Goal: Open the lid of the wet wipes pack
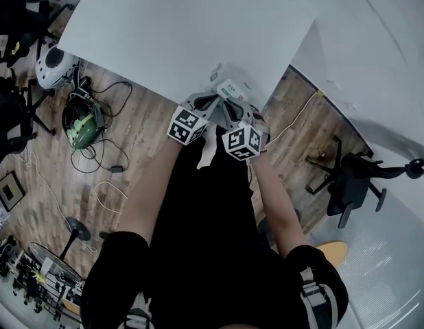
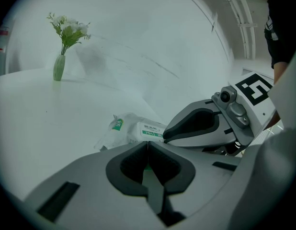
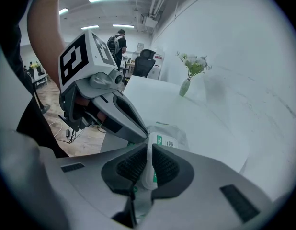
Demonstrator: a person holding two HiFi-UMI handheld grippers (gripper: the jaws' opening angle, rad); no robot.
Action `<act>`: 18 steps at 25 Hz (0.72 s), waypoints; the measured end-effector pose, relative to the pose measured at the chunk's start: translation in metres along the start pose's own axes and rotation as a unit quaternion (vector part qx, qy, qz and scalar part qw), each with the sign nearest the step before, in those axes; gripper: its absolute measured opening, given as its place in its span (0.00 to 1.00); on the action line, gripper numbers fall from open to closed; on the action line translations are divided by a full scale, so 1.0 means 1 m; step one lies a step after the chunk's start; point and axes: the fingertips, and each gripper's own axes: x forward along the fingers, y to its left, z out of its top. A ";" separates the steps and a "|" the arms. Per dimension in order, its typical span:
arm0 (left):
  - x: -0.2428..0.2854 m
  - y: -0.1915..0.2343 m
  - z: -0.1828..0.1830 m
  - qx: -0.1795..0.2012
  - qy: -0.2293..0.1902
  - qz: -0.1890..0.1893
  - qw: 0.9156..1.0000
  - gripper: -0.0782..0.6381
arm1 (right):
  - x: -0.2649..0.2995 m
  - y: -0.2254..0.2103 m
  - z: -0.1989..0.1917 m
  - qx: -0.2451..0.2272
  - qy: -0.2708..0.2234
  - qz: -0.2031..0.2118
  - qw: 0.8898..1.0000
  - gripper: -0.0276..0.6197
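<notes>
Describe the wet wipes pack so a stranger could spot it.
Start at the white table, at its edge nearest the person. The wet wipes pack lies there, a crinkly white pouch with green print, unlike the upright flower vase farther back.

Count in progress. Two grippers are showing: the left gripper (image 2: 148, 145) and the right gripper (image 3: 149, 150). One wet wipes pack (image 1: 229, 88) is lying on one white table (image 1: 164, 26). One vase (image 2: 59, 67) of flowers is standing there. One person (image 3: 117, 42) is standing in the background.
</notes>
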 end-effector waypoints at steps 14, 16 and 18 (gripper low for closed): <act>-0.002 0.001 0.001 -0.003 0.002 -0.006 1.000 0.14 | -0.004 -0.002 0.005 0.010 0.006 0.017 1.000 0.11; -0.002 0.000 0.001 -0.003 0.002 -0.005 1.000 0.14 | -0.004 -0.002 0.005 0.009 0.007 0.019 1.000 0.11; -0.002 0.000 0.001 -0.004 0.002 -0.006 1.000 0.14 | -0.005 -0.002 0.006 0.009 0.007 0.018 1.000 0.11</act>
